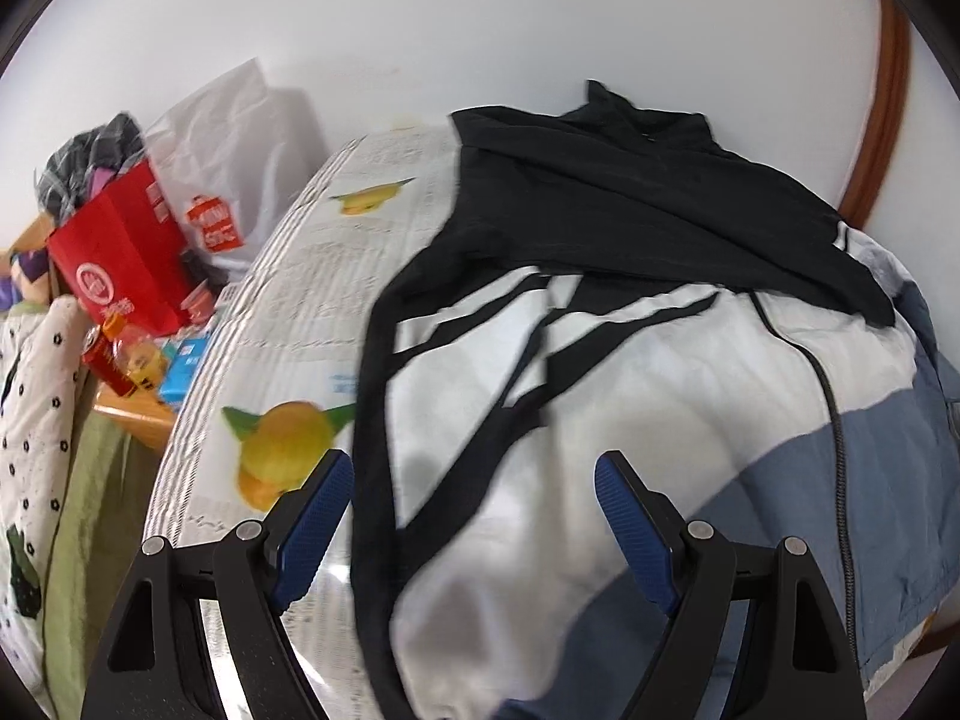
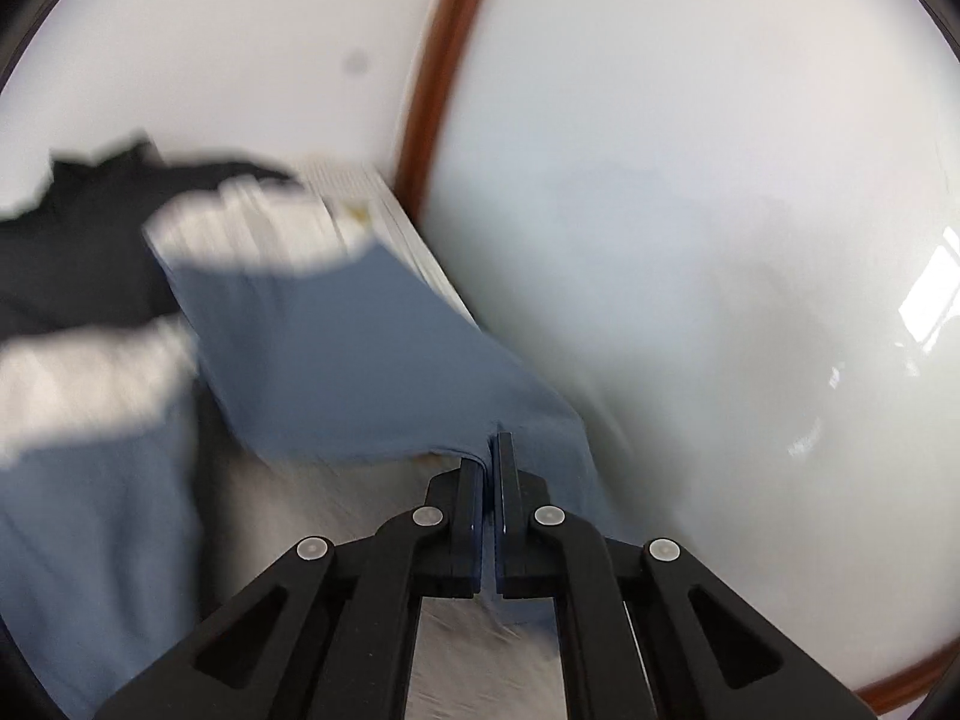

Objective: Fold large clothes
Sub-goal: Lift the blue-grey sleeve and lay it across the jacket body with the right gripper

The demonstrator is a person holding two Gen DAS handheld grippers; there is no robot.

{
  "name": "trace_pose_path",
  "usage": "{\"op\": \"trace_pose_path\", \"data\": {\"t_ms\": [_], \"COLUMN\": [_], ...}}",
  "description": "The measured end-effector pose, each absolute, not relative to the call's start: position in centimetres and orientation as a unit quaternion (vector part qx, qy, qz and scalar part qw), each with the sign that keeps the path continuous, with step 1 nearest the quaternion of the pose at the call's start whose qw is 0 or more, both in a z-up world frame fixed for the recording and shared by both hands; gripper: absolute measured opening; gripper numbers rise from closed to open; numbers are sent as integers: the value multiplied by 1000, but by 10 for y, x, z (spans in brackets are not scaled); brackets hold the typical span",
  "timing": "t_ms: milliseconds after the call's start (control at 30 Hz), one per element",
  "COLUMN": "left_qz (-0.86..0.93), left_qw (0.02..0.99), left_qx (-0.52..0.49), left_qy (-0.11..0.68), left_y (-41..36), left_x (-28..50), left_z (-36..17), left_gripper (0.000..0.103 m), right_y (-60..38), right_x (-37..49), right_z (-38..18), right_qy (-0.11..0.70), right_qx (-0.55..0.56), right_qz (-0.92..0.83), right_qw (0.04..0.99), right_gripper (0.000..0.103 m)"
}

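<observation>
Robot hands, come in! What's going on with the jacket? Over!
Left gripper open above the black, white and blue jacket. Right gripper shut on its blue fabric. Nothing in the way.

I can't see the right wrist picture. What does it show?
The right hand-held gripper is shut on a blue fabric part of the black, white and blue jacket, which is blurred. Behind are a white wall and a brown wooden strip.

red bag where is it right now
In the left wrist view the red bag stands at the far left, beside the lemon-print tablecloth, in front of a white plastic bag, with clothes poking out its top.
</observation>
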State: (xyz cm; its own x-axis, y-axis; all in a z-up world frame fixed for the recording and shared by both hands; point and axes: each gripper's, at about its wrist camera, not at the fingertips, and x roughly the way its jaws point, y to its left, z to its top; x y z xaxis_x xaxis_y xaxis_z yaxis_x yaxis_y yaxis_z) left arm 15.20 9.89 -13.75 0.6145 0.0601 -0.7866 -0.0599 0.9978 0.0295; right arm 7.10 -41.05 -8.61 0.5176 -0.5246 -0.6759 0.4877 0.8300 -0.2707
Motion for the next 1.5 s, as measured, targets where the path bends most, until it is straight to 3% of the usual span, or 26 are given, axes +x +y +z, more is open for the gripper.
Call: {"op": "trace_pose_path", "data": {"t_ms": [200,467,767,1300,1367,1400,1500], "left_qz": [43,41,40,34,33,33,32], "left_qw": [902,904,901,897,897,896,899], "left_qx": [-23,-42,-64,-61,-60,-57,-50], "left_qy": [430,424,426,436,438,438,435], "left_y": [121,142,157,151,149,148,145], "left_x": [152,158,172,178,178,177,175], "left_z": [-136,-136,-144,-150,-149,-148,-144], "left_gripper": [81,81,81,81,81,81,81], "right_y": [-349,-247,-136,-45,-44,-44,-48], "right_x": [123,206,276,306,306,306,301], "right_z": [-36,-20,-62,-120,-123,-123,-109], "right_qy": [341,316,336,369,374,381,382], "right_qx": [-14,-34,-73,-148,-154,-154,-133], "right_qz": [-209,-93,31,123,119,116,116], "right_qw": [917,943,939,909,907,904,907], "right_gripper": [2,2,2,2,8,20,75]}}
